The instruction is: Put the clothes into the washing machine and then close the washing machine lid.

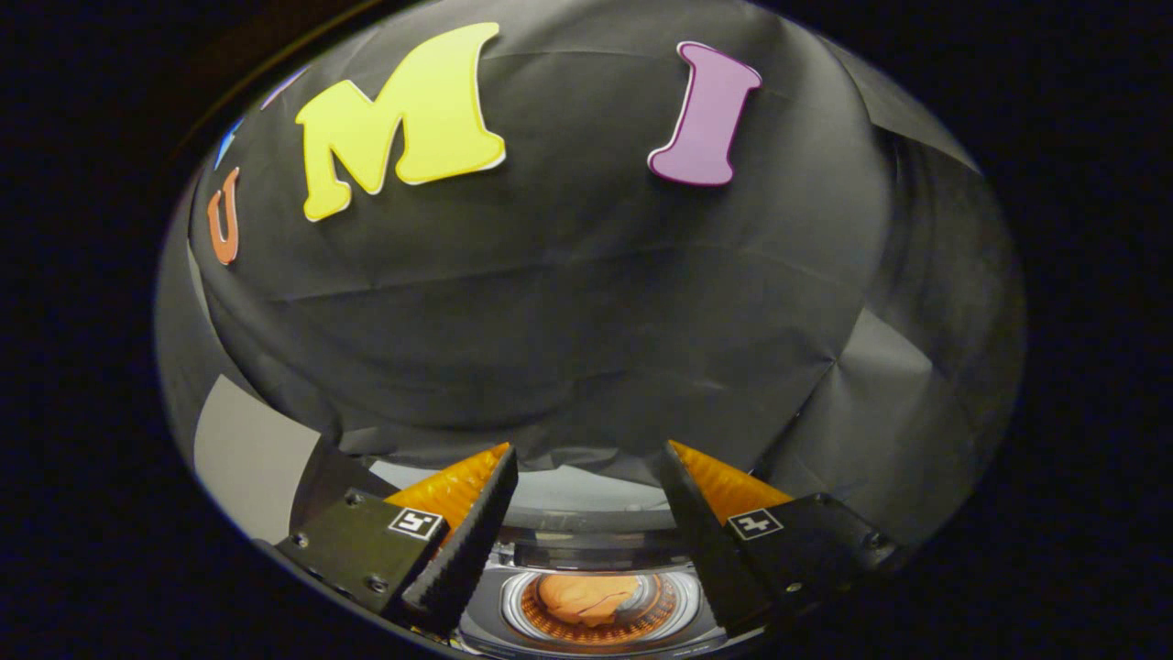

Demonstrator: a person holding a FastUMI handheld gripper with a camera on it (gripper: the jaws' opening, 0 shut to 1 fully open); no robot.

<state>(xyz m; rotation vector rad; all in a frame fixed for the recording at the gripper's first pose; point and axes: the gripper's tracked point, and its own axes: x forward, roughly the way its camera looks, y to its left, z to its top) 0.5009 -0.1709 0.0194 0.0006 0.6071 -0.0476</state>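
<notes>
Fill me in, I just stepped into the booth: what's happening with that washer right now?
A person is holding the tool above a top-loading washing machine. Its fingers are spread open with nothing between them. Below the gap, an orange garment lies in the drum, so the clothes look loaded. The lid appears raised at the back against the black cloth wall, so closing it looks like the remaining step.

One washing machine (586, 559), lid up; one orange garment (586, 594) in its drum; one gripper (586, 477), two fingers (467, 541) spread apart around nothing.
</notes>
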